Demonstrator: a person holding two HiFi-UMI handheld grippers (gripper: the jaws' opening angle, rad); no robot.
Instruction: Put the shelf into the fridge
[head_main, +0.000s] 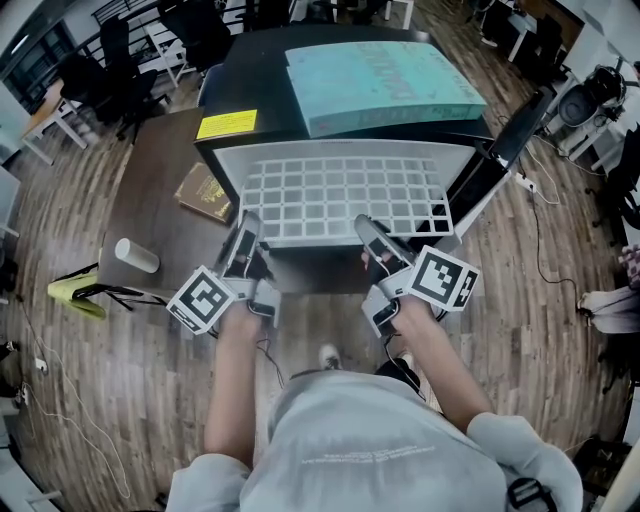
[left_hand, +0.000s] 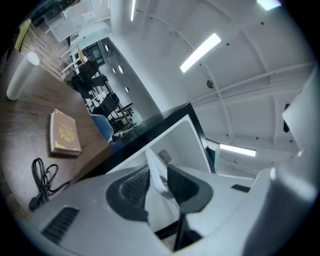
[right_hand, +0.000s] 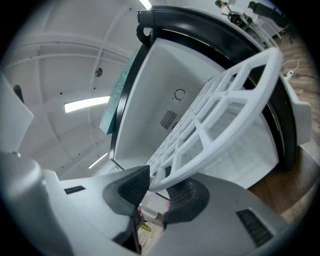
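Note:
A white grid shelf (head_main: 345, 198) is held level in front of the open black mini fridge (head_main: 262, 75), its far edge at the fridge opening. My left gripper (head_main: 244, 240) is shut on the shelf's near left edge; in the left gripper view the white rim (left_hand: 158, 175) sits pinched between the dark pads. My right gripper (head_main: 372, 240) is shut on the near right edge, and the shelf (right_hand: 215, 125) runs from its pads toward the white fridge interior (right_hand: 165, 85). The fridge door (head_main: 500, 155) stands open to the right.
A teal box (head_main: 380, 85) lies on top of the fridge. On the brown table (head_main: 150, 200) to the left lie a book (head_main: 205, 192), a white cylinder (head_main: 136, 256) and a black cable (left_hand: 42, 180). Office chairs stand behind. A yellow-green object (head_main: 75, 293) sits on the floor.

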